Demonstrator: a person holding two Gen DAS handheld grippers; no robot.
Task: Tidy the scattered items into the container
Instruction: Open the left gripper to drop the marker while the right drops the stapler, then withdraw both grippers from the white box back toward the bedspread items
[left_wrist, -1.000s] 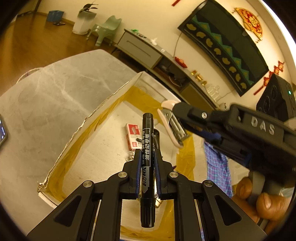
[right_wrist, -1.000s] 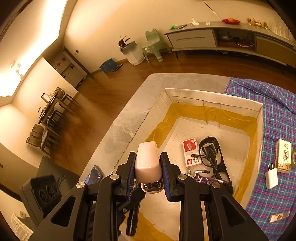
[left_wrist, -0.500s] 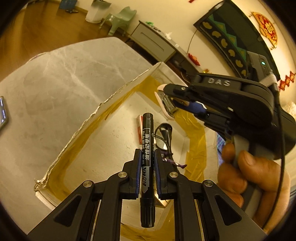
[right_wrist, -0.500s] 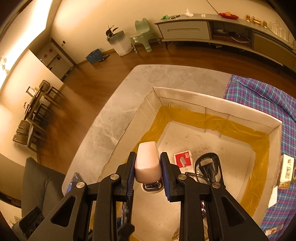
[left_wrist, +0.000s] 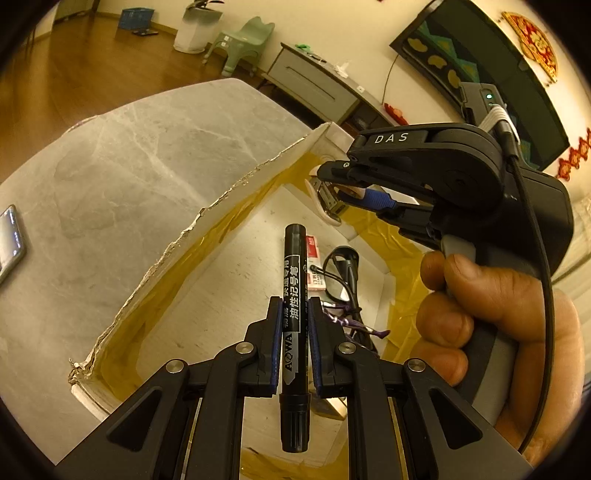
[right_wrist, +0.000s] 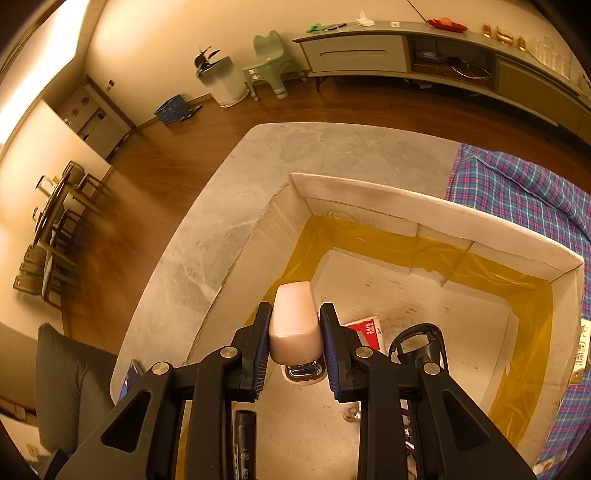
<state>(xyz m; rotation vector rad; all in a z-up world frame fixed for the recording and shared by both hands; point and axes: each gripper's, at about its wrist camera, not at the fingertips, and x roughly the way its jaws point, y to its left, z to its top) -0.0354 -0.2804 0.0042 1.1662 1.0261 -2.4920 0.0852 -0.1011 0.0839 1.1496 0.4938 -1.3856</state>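
Grey marble tabletop (left_wrist: 110, 192), white cardboard box (right_wrist: 424, 210) on it, inner seams lined with yellow tape. Left gripper (left_wrist: 293, 321) clamped on a black marker (left_wrist: 294, 295), held over the box interior. Right gripper (right_wrist: 294, 332) pinching a pale pink stapler (right_wrist: 294, 325) (metal base visible below the pads), also above the box. Inside on the floor: red-and-white staple packet (right_wrist: 364, 330), black glasses (right_wrist: 421, 341). Plaid cloth (right_wrist: 517, 184) beside the box.
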